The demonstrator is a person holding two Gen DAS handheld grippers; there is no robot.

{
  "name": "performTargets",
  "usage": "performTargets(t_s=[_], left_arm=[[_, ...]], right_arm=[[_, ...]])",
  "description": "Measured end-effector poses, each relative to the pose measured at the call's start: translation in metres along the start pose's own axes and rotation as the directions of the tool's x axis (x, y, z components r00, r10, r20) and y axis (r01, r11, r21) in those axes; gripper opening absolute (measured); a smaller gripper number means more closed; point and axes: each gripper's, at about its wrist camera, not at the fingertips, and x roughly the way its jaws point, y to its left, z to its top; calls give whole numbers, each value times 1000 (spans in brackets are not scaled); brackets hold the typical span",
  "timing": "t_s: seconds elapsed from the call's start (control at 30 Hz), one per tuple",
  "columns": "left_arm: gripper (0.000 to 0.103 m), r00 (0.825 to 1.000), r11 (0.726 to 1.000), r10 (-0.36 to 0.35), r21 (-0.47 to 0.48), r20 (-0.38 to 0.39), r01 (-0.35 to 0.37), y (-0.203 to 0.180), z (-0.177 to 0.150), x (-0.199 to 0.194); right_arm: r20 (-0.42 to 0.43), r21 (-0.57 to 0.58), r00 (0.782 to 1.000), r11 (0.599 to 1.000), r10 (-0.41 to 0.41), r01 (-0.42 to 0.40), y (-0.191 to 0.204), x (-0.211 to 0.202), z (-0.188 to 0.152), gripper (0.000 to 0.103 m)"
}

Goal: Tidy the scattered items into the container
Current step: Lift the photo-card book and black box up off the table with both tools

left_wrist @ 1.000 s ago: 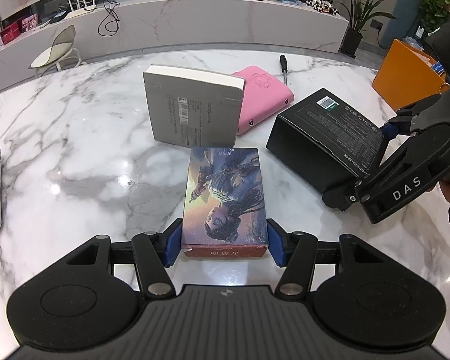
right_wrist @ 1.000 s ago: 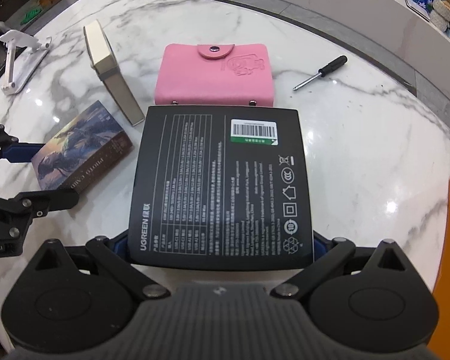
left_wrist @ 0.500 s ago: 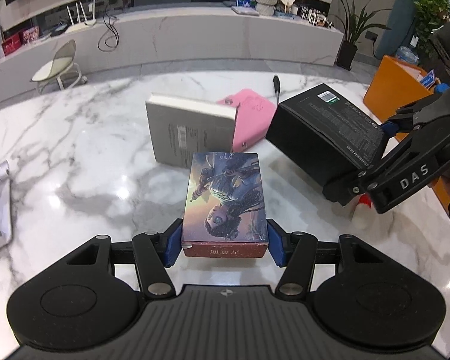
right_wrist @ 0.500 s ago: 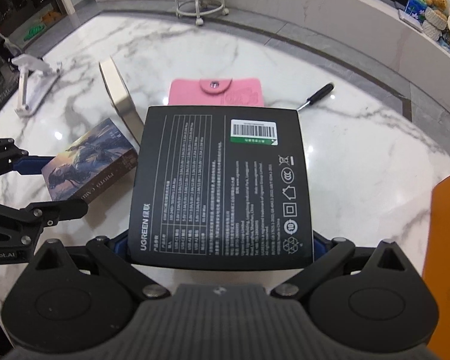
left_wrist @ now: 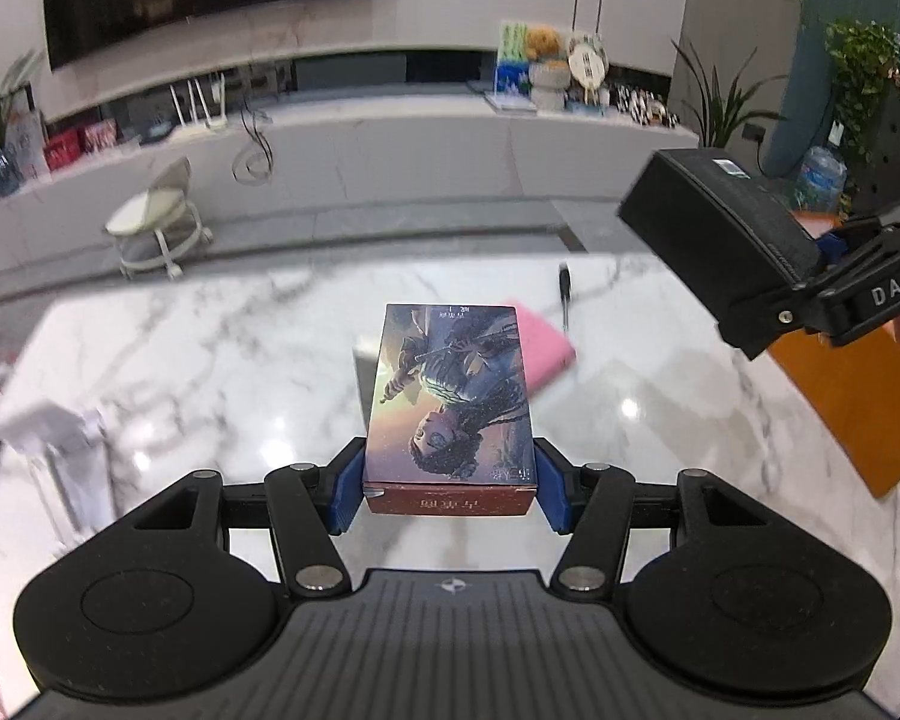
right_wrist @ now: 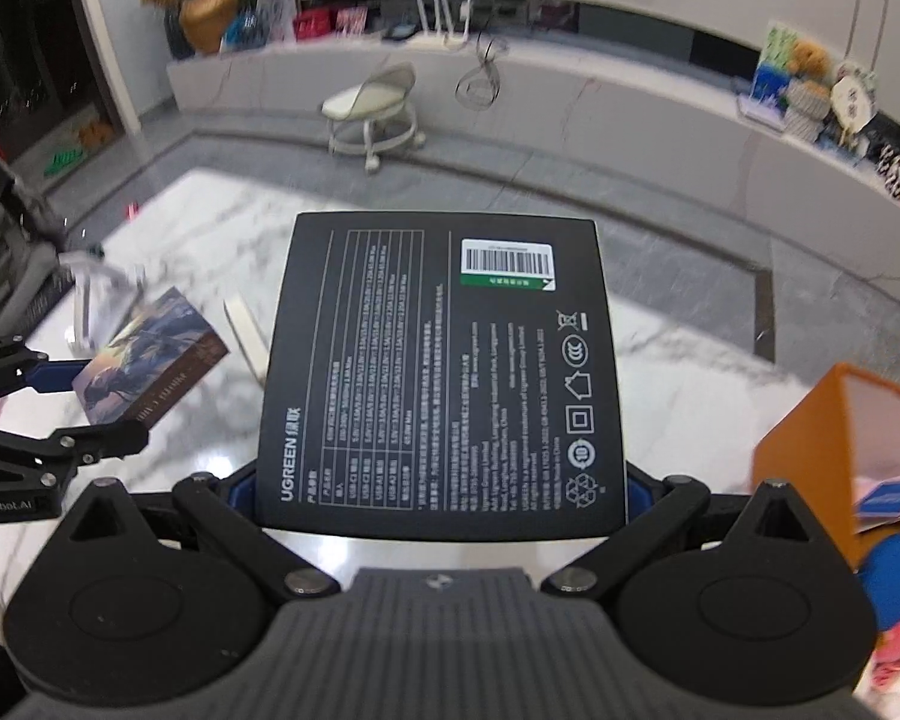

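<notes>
My left gripper [left_wrist: 450,492] is shut on an illustrated card box [left_wrist: 450,396], held in the air above the marble table [left_wrist: 210,360]. My right gripper [right_wrist: 441,492] is shut on a black UGREEN box [right_wrist: 444,372], which is also off the table; in the left wrist view that box [left_wrist: 714,246] hangs high at the right. The orange container [right_wrist: 810,456] stands at the right table edge, below and right of the black box. A pink wallet [left_wrist: 546,342], a screwdriver [left_wrist: 564,288] and a grey book [right_wrist: 246,336] lie on the table.
A white phone stand [left_wrist: 48,426] sits at the left of the table. The orange container [left_wrist: 858,408] holds a blue card and pink items. Beyond the table are a wheeled stool [left_wrist: 156,228] and a long marble counter.
Both grippers have risen from the table with their boxes still held and tilted upward, so more of the room shows. The black box now sits higher than the card box.
</notes>
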Motion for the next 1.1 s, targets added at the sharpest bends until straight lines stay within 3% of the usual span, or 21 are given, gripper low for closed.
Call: performTargets(t_s=[0.23, 0.43, 0.57, 0.87, 0.97, 1.1], left_arm=[[66, 993, 998, 17, 50, 120, -23, -19, 50, -46], [66, 956, 996, -15, 85, 292, -11, -55, 95, -102], [66, 920, 991, -62, 134, 388, 10, -91, 117, -135], [66, 798, 953, -259, 280, 544, 119, -180, 144, -193], [66, 770, 930, -328, 329, 547, 162, -210, 148, -194], [66, 758, 897, -401, 388, 515, 211, -250, 152, -175]], right_arm=[[153, 41, 988, 999, -28, 22, -18, -66, 18, 102], [342, 80, 938, 996, -60, 35, -34, -144, 26, 102], [464, 89, 880, 993, -108, 74, -43, -204, 24, 102], [695, 190, 681, 972, -231, 137, -73, -336, -17, 102], [725, 218, 634, 963, -270, 161, -81, -356, -29, 102], [735, 244, 607, 953, -301, 177, -101, -364, -45, 102]])
